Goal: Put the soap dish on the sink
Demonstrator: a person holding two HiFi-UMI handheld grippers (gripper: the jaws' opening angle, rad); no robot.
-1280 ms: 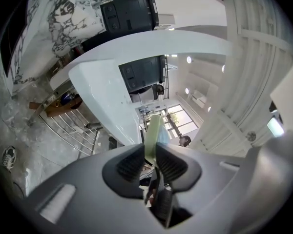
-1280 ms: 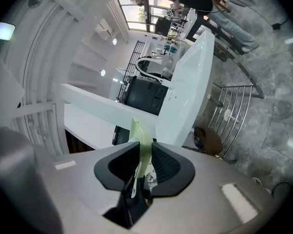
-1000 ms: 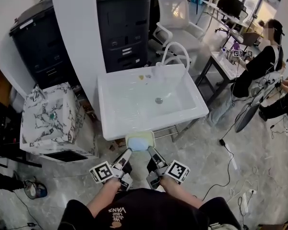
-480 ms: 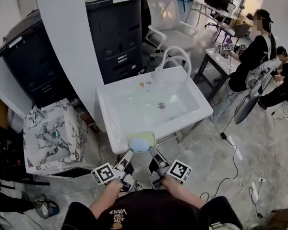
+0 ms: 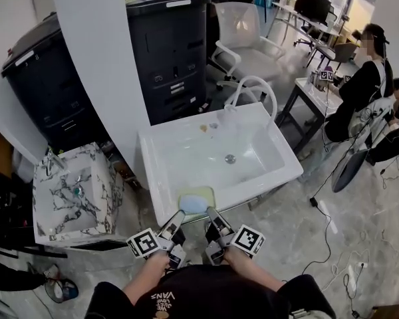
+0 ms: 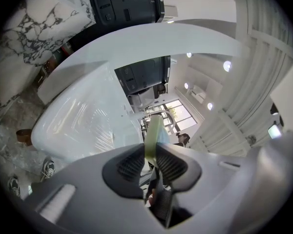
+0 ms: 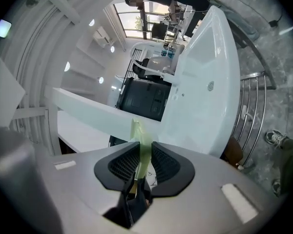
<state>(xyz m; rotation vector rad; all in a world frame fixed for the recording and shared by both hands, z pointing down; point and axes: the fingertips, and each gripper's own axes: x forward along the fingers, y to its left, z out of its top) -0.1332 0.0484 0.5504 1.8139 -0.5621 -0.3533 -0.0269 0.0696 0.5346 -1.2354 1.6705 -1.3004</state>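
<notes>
- Over the near rim of the sink [image 5: 148,171], the soap dish [image 5: 197,199] hangs level, partly above the basin and not yet set down.
- Left gripper [image 5: 177,218]: fingers clenched on the left part of the dish's thin near edge.
- Right gripper [image 5: 211,216]: fingers pinching the right part of that same edge.
- Handling, as judged: light, stiff, thin-walled, probably slick.
- Hold: two points on the rim keep the dish level; a single hold might let it tip and shed the pale blue piece inside.

the soap dish [image 5: 197,198] is pale yellow-green, the sink [image 5: 153,178] white, the cabinet [image 5: 176,52] black, the box [image 5: 76,195] marble-veined.
</notes>
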